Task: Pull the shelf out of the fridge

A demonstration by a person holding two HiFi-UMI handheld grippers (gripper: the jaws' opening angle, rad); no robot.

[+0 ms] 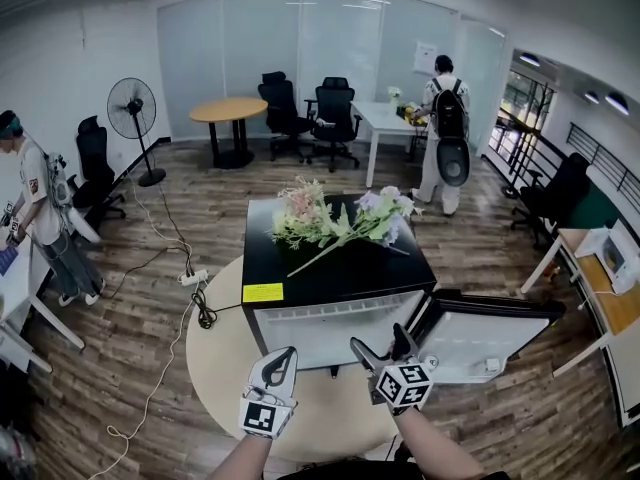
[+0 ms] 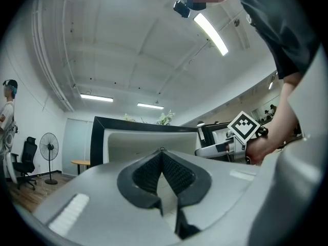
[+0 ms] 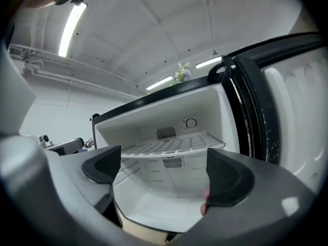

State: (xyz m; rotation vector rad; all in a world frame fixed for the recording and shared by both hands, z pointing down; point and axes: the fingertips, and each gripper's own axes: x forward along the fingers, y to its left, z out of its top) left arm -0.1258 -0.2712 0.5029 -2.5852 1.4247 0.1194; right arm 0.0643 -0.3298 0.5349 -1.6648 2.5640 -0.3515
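**Open mini fridge, shelf in place**

The white grid shelf (image 3: 171,145) lies level inside the mini fridge (image 1: 340,273). It spans the white cavity wall to wall, just below the dial on the back wall. The door (image 1: 490,338) stands open. The right claw (image 3: 165,170) is spread wide and empty, facing the cavity. The left claw (image 2: 163,174) is closed on nothing.

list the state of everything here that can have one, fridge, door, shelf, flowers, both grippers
fridge: open, upright on the round table
fridge door: swung wide open to the right
shelf: not yet pulled out, sitting level inside the fridge, nothing on it
flowers: lying on their side on the fridge top
left gripper: shut, fingers together, empty
right gripper: open, fingers apart, empty, facing the shelf
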